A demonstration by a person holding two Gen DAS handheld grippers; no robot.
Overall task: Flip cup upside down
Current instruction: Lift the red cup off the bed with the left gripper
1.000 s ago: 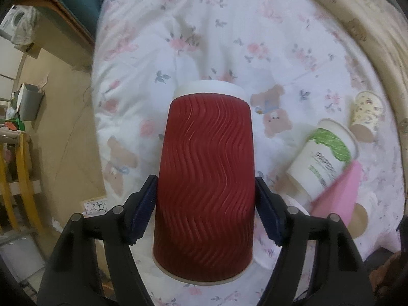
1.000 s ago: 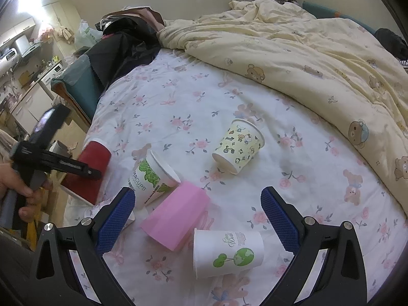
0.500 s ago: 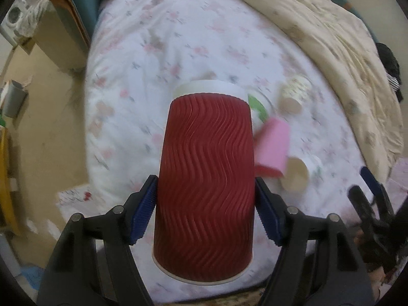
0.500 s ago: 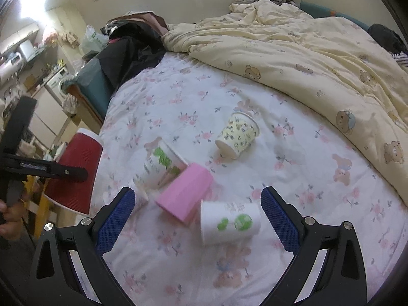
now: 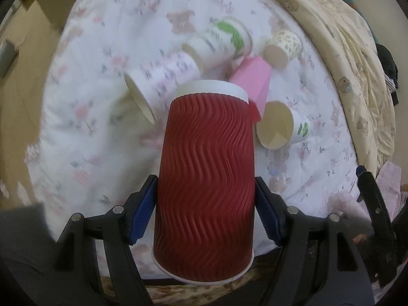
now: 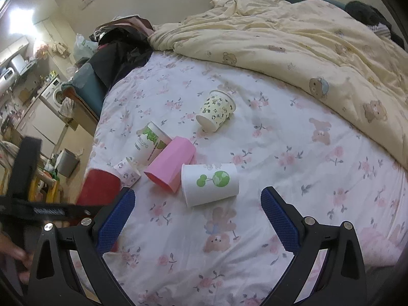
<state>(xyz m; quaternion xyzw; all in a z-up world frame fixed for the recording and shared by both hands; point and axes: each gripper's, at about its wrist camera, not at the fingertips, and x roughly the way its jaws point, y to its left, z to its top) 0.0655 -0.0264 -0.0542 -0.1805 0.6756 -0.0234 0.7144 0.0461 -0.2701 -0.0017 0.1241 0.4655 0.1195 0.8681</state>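
My left gripper (image 5: pixel 205 213) is shut on a red ribbed paper cup (image 5: pixel 206 178), its blue pads against both sides. The cup's wide rim points toward the camera and its white base points away, and it is held in the air above the bed's near edge. The red cup also shows at the left of the right wrist view (image 6: pixel 99 187), held by the left gripper beside the bed. My right gripper (image 6: pixel 197 216) is open and empty, above the floral sheet (image 6: pixel 280 178), just short of a white cup with a green globe (image 6: pixel 210 183).
Several cups lie on their sides on the sheet: a pink one (image 6: pixel 170 165), a white one with green leaves (image 6: pixel 150 142), a yellow patterned one (image 6: pixel 216 109), a small floral one (image 6: pixel 127 172). A cream quilt (image 6: pixel 306 38) covers the far side. Floor and furniture lie left of the bed.
My left gripper has swung with the red cup from beside the bed toward the cluster of lying cups. The right gripper has moved slightly closer to the globe cup.
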